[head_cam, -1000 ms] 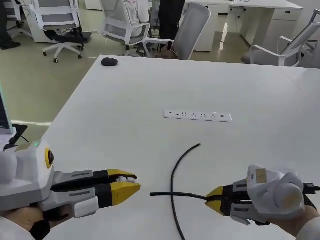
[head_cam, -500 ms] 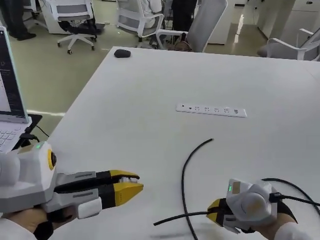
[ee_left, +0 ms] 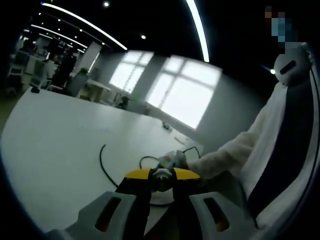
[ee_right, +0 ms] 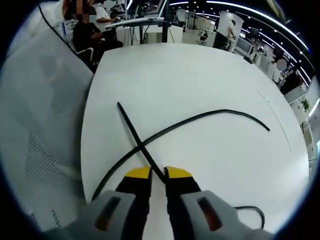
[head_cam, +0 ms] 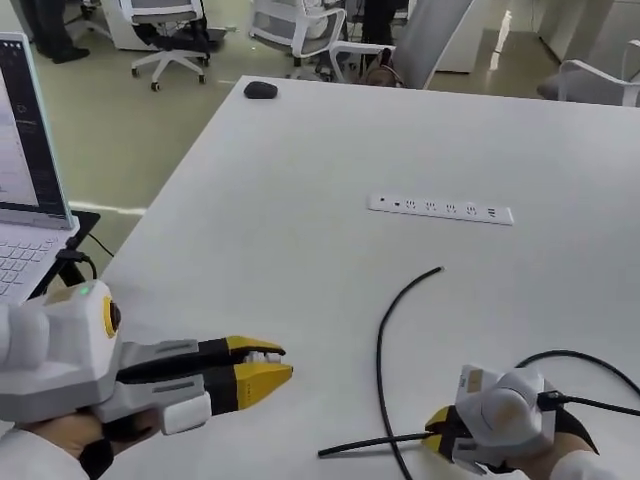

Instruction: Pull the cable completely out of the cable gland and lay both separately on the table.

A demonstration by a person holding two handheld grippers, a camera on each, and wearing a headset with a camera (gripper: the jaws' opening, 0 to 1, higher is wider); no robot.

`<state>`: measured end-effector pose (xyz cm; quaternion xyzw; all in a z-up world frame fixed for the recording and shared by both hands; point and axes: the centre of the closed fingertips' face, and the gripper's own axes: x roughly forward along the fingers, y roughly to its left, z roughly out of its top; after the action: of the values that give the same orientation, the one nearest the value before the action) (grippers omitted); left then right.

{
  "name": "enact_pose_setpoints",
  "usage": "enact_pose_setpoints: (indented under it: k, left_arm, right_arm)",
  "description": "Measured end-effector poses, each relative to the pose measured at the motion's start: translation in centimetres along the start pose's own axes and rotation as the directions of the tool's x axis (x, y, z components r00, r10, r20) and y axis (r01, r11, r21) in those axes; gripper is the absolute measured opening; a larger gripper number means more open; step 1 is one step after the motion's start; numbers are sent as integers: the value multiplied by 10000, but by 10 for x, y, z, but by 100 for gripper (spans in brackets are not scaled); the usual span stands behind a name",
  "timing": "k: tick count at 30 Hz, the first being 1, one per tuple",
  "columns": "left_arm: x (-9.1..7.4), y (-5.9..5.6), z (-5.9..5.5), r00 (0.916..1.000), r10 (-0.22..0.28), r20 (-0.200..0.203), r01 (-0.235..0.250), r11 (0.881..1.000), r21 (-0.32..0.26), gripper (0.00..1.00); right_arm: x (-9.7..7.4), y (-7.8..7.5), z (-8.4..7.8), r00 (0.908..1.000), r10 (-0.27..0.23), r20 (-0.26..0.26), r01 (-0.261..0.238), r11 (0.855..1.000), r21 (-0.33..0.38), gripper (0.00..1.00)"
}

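Since a second ago the right gripper has drawn back toward the person, farther from the power strip, taking the cable's short end with it. The left gripper sits much where it was, on the person's side of the strip and well off to its left.

The left jaws are closed on a small round grey fitting, which I take to be the cable gland. The right jaws are pressed together on the black cable, a little back from one free end. That end points toward the left gripper but stops well short of it, so the cable looks fully out of the gland. The rest lies on the table, crossing itself just in front of the right gripper and curving up to its other end, near the strip.

The pull looks finished and the laying down remains. The next move calls for lowering each piece and spreading the jaws, with the gland kept apart from the cable.

A thin black lead from the right gripper's body loops on the table nearer than the strip and could snag. A laptop stands far left of the strip. Beyond the strip lie a mouse, then office chairs. None of these blocks the set-down.
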<state>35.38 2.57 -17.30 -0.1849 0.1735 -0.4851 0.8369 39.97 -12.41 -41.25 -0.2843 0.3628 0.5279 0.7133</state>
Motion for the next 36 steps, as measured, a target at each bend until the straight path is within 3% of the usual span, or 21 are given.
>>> enact_pose_setpoints:
  k: [12, 15, 22, 27, 30, 32, 34, 36]
  left_arm:
    - [4, 6, -6, 10000, 33, -80, -34, 9999, -142, 17]
    - [4, 9, -8, 9999, 67, -152, -70, 9998, -198, 17]
    - [17, 22, -16, 9987, 49, -498, -53, 9999, -85, 17]
    - [34, 41, -30, 9943, 261, -1030, -217, 9988, 433, 17]
    - [46, 56, -44, 9877, 456, -1497, -357, 9970, 685, 17]
    - [54, 66, -56, 9810, 485, -1881, -387, 9977, 555, 17]
    - [59, 71, -61, 9786, 525, -1991, -407, 9972, 629, 17]
    - [70, 78, -74, 9707, 551, -2337, -360, 9957, 850, 17]
  right_arm:
    - [3, -5, 2, 9993, -282, 250, 272, 9987, 423, 11]
    - [0, -7, 4, 9983, -376, 455, 346, 9973, 654, 17]
    - [-14, -13, 16, 9929, -572, 1048, 467, 9939, 999, 22]
    - [-36, -19, 29, 9777, -884, 1905, 589, 9861, 1552, 23]
    - [-57, -21, 34, 9648, -1174, 2354, 760, 9811, 1779, 23]
    - [-64, -22, 32, 9628, -1235, 2403, 791, 9792, 1866, 23]
    - [-76, -25, 31, 9551, -1533, 2535, 1034, 9744, 1994, 23]
    - [-95, -29, 33, 9340, -1978, 2974, 1155, 9552, 2724, 24]
